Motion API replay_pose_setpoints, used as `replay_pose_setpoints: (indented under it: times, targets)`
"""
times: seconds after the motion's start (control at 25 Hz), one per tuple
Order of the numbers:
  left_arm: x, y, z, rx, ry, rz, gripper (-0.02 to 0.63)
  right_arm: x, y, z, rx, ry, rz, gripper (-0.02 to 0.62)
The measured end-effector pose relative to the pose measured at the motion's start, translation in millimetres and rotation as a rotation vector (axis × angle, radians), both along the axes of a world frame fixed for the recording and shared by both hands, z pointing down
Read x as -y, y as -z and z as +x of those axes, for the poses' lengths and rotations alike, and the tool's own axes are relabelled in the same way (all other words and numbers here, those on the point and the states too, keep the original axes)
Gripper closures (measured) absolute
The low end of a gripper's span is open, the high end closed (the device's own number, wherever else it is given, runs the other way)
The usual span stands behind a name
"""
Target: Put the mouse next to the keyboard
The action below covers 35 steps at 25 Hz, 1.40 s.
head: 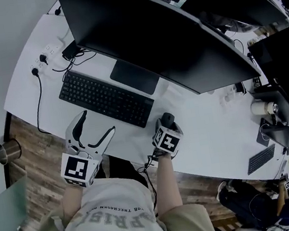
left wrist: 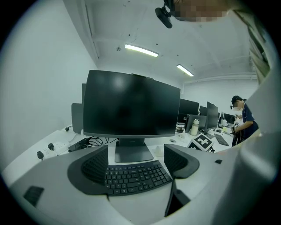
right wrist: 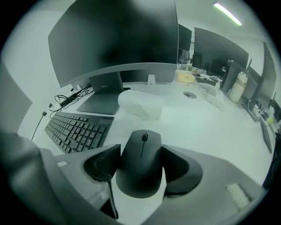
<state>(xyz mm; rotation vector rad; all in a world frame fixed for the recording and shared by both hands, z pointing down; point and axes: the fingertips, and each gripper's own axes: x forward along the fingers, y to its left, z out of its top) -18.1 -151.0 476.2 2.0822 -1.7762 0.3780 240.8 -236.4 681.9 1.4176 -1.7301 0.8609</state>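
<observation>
Beside keyboard (head: pixel 104 97), mouse (right wrist: pixel 140 178) in right claw (right wrist: pixel 139 154)

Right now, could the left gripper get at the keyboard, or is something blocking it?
Probably yes. The left gripper is open and empty, the keyboard lies just ahead of its jaws, and only bare desk shows between them.

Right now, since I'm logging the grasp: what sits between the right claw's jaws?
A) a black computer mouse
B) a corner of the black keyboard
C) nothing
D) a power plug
A: in the right gripper view the black computer mouse fills the gap of the right claw, a jaw against each side, while the black keyboard lies off to its left.
</observation>
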Motion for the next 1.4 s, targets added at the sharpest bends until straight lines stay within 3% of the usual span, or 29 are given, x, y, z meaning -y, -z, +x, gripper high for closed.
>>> replay_pose_setpoints:
  times: [0.84,1.04,1.4]
  targets:
    - [3.4,-11.4,-7.4,0.003,-0.031,-0.026,0.227,4.7,-13.6,-7.9,0.061,0.041,-0.012,0.298]
    - [4.9,-4.8,-14.1,-0.002,-0.050,-0.010,0.227,14.0,19.9,-9.1,0.110,0.026,0.156,0.298]
    - [22.6,25.0,6.9,-0.029,-0.203,0.087,0.227,-19.5,160.2,-16.3,0.210,-0.029,0.544,0.298]
